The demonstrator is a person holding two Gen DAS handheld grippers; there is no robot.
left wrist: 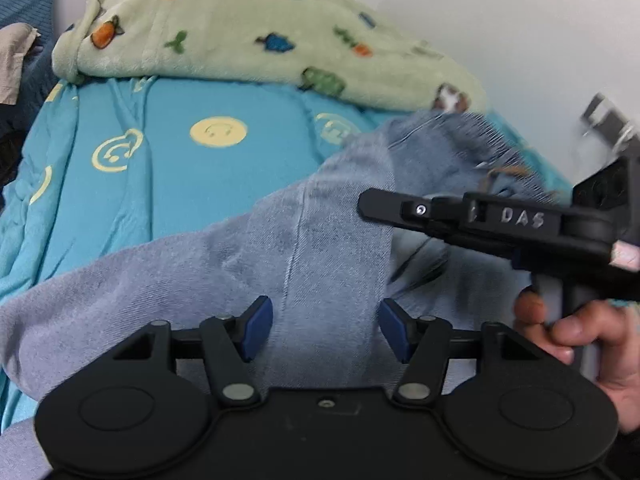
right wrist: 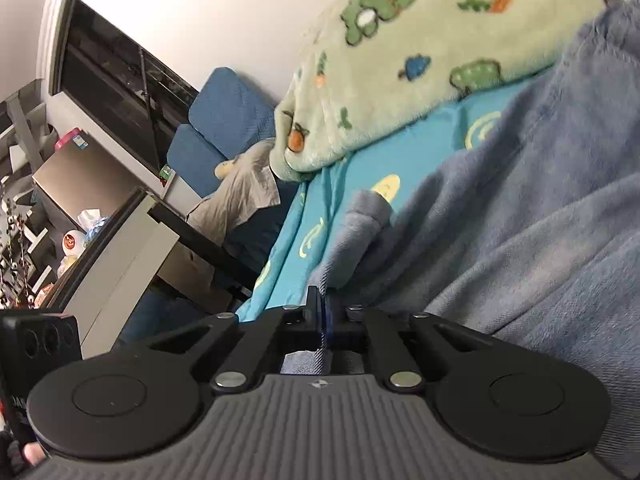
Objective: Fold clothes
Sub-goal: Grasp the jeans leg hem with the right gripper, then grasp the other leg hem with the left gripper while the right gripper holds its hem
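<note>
A blue-grey fleece garment (left wrist: 332, 240) lies crumpled across the bed, filling the right of the right wrist view (right wrist: 520, 240). My left gripper (left wrist: 326, 328) hovers just over a lengthwise fold of it, jaws open, the blue pads (left wrist: 256, 328) either side of the fold and not pressing on it. My right gripper (left wrist: 362, 205) reaches in from the right, held by a person's hand (left wrist: 584, 336). In its own view the right gripper (right wrist: 322, 308) is shut, with a hem of the garment pinched between the pads and showing behind them.
The bed has a turquoise sheet (left wrist: 160, 184) with yellow smiley prints. A green cartoon-print blanket (left wrist: 240, 40) is heaped at its far end against a white wall (left wrist: 520, 20). Beyond the bed's edge stand a cluttered desk (right wrist: 120, 240), blue cushions (right wrist: 228, 120) and a dark window (right wrist: 112, 80).
</note>
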